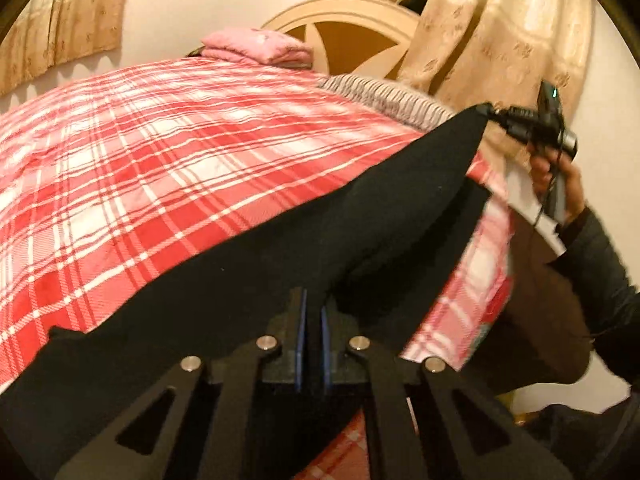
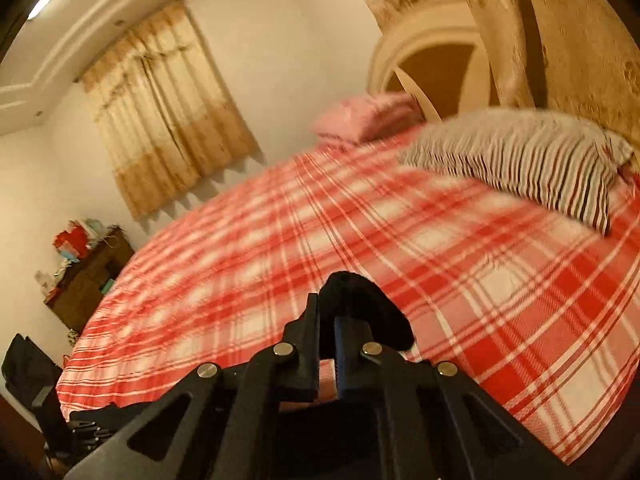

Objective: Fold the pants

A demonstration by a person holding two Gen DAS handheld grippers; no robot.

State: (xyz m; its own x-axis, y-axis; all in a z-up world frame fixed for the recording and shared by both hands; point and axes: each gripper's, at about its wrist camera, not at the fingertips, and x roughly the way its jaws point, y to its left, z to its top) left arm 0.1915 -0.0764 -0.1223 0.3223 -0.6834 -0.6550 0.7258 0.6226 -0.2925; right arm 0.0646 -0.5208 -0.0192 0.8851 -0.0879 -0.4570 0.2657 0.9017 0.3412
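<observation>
Now both grippers are clenched on the black pants (image 1: 304,240), which hang stretched between them above the bed. In the left wrist view the left gripper (image 1: 313,320) has its blue-lined fingers drawn together on a fold of the dark cloth right at their tips; from there the fabric spreads away up and to the right as one taut sheet, its top edge running straight to a far corner. That corner is pinched by the right gripper (image 1: 490,111), held in a hand (image 1: 556,168) with a dark sleeve behind it (a cable trails down past the wrist). Below the stretched edge the cloth sags in a loose fold over the red-and-white plaid bedspread (image 1: 160,168).

In the right wrist view the right gripper's fingers stand nearly together with a small bunched tuft of the black cloth poking out past their tips, lifted clear of the bedspread.

Further up the bed lie a striped pillow (image 2: 532,164) and a pink folded blanket (image 2: 368,116), well apart from the pants, beneath the cream headboard (image 2: 432,40) and tan curtains (image 2: 168,100).
</observation>
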